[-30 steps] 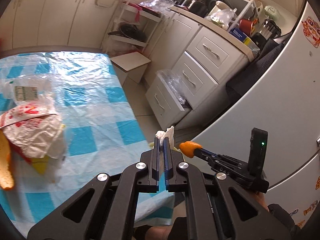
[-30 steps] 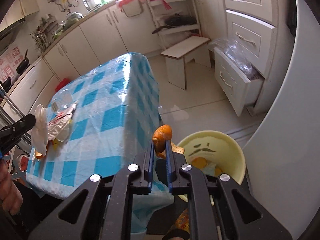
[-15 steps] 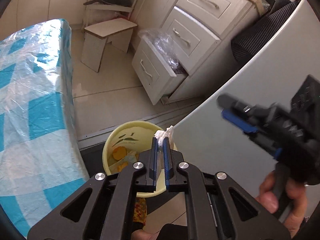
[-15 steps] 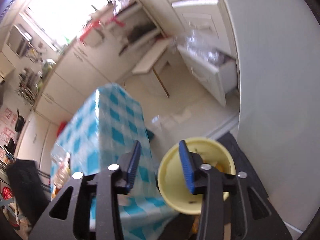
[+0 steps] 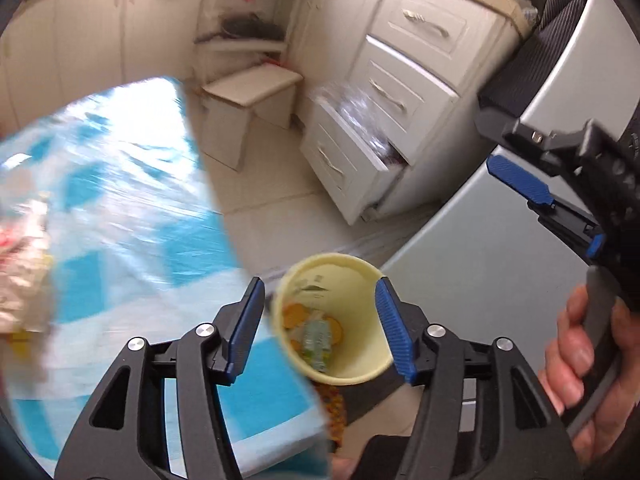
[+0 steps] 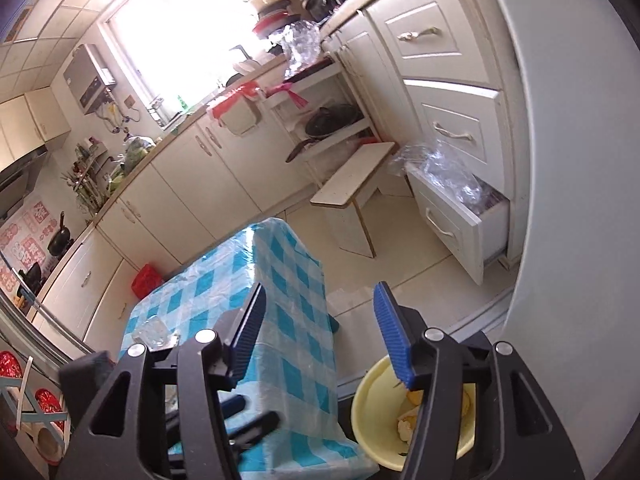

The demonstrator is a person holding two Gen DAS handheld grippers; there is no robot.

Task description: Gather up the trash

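A yellow trash bin (image 5: 360, 276) stands on the floor between the table and the fridge, holding orange peel (image 5: 294, 314) and a crumpled tissue (image 5: 316, 338). My left gripper (image 5: 320, 320) hangs over the bin, its jaws opening with nothing between them. My right gripper (image 6: 320, 328) is higher up, also opening and empty. In the left wrist view the right gripper (image 5: 508, 152) shows at the right, held by a hand (image 5: 580, 360). The bin (image 6: 372, 408) sits low right in the right wrist view. Blurred crumpled wrappers (image 5: 16, 280) lie on the blue-checked table (image 5: 120, 200).
A white stool (image 6: 352, 176) stands on the floor past the table (image 6: 280, 280). A drawer (image 6: 460, 216) stuffed with clear plastic bags stands open. The white fridge (image 5: 500, 280) fills the right side. A clear plastic piece (image 6: 154, 334) lies on the table.
The left gripper swung from the table over the bin and let go of the white tissue. The right gripper dropped its orange peel, opened and rose.
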